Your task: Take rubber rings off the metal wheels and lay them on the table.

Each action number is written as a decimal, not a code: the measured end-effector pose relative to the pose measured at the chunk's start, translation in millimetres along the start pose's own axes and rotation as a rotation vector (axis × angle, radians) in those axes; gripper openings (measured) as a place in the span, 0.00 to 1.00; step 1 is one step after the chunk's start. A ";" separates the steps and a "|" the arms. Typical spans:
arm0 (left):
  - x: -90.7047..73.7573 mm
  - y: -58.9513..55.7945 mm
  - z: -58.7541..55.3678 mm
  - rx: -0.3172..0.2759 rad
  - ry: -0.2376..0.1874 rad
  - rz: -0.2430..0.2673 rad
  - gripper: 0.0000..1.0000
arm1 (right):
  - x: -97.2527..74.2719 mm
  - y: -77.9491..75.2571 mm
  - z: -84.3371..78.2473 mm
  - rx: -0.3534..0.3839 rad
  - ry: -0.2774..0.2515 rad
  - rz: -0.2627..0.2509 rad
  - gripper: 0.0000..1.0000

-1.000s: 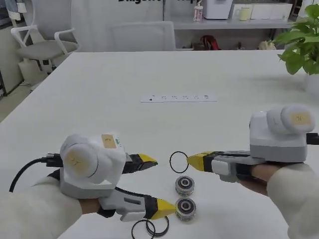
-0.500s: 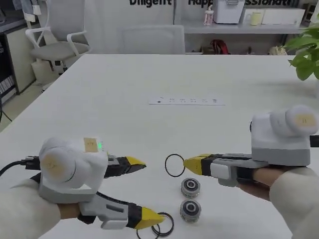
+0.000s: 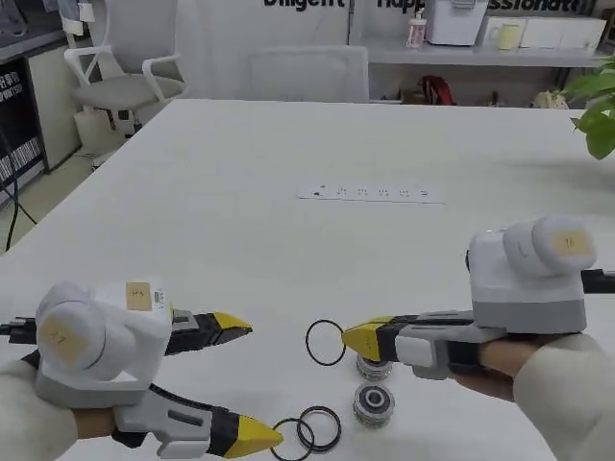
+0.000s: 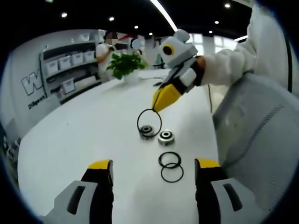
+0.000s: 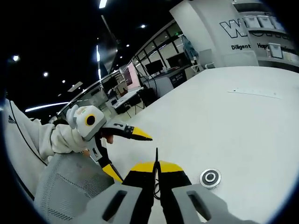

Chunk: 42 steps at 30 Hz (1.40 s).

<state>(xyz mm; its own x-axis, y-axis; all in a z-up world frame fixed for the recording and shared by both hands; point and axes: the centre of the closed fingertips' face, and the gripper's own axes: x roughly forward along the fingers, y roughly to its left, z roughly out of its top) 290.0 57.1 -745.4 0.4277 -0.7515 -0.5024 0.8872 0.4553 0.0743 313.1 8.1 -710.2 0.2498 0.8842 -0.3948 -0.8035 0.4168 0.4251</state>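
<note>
The right gripper (image 3: pixel 351 336), jaws pinched together, holds one rubber ring (image 3: pixel 308 348) at its tips, with two metal wheels (image 3: pixel 373 404) on the table (image 3: pixel 288 144) just beside its jaws, while two more rings (image 3: pixel 306 432) lie overlapping by one tip of the wide-open, empty left gripper (image 3: pixel 255 382).

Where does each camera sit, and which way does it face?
Head view: on the person's headset, facing forward and down at the table; both sleeves, left hand-held gripper and right hand-held gripper show.
Left gripper view: on the left hand-held gripper, facing along its open jaws toward the metal wheels and two loose rings.
Right gripper view: on the right one, facing along shut jaws pinching a rubber ring; the left sleeve shows.
Shared: each gripper view shows the other gripper; all show a wheel.
</note>
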 end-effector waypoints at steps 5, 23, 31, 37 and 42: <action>6.5 -6.0 -6.1 0.005 0.022 -0.018 0.72 | 7.9 2.8 -14.8 0.003 0.052 0.022 0.00; 12.0 -8.2 -19.9 -0.005 0.061 -0.042 0.71 | 19.8 -2.8 -44.9 0.010 0.150 0.021 0.00; 11.5 -7.2 -22.2 -0.009 0.066 -0.042 0.71 | 23.5 -3.7 -55.3 0.015 0.184 0.019 0.00; 12.2 -9.2 -24.4 -0.008 0.076 -0.051 0.70 | 26.4 -1.4 -62.8 0.017 0.208 0.027 0.00; 12.6 -10.8 -27.1 -0.004 0.086 -0.059 0.70 | 27.8 0.3 -67.1 0.012 0.223 0.031 0.00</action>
<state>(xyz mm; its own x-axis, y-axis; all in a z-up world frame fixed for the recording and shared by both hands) 281.1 55.7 -775.8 0.3581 -0.7334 -0.5778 0.9096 0.4137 0.0388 283.6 18.7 -775.6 0.0982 0.8288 -0.5509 -0.8019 0.3938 0.4494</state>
